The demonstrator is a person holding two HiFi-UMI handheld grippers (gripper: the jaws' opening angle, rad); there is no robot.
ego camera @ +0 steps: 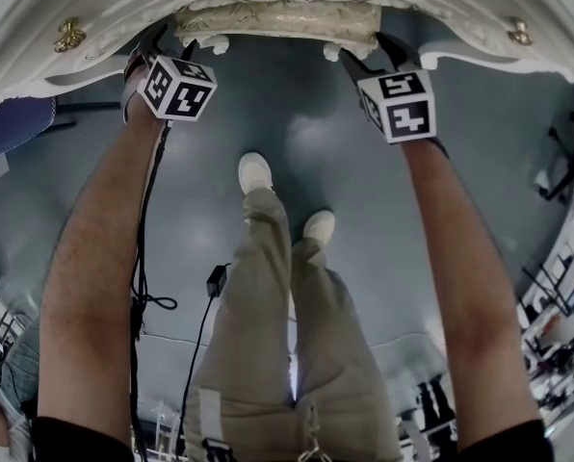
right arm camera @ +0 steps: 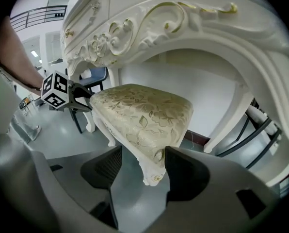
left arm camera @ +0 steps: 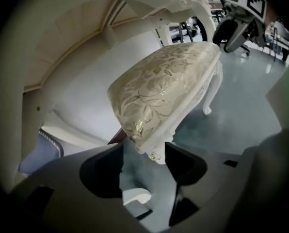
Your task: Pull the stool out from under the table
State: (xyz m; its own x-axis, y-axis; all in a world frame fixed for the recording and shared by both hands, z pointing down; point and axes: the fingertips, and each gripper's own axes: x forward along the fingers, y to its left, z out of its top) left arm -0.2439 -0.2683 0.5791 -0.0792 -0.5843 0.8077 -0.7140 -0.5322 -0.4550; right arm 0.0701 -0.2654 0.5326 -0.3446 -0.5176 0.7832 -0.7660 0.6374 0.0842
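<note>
A grey floor [ego camera: 383, 258] runs beneath an ornate white dressing table [ego camera: 37, 37]. The stool [right arm camera: 144, 110], cushioned in gold floral fabric, sits tucked in the table's kneehole. The left gripper [left arm camera: 144, 166] and right gripper [right arm camera: 137, 171] each stand with jaws spread wide around a front corner of the seat, one at either side, neither clamped on it.

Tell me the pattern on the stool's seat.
Pale gold floral and leaf weave on the stool seat, clearest in the right gripper view.
</note>
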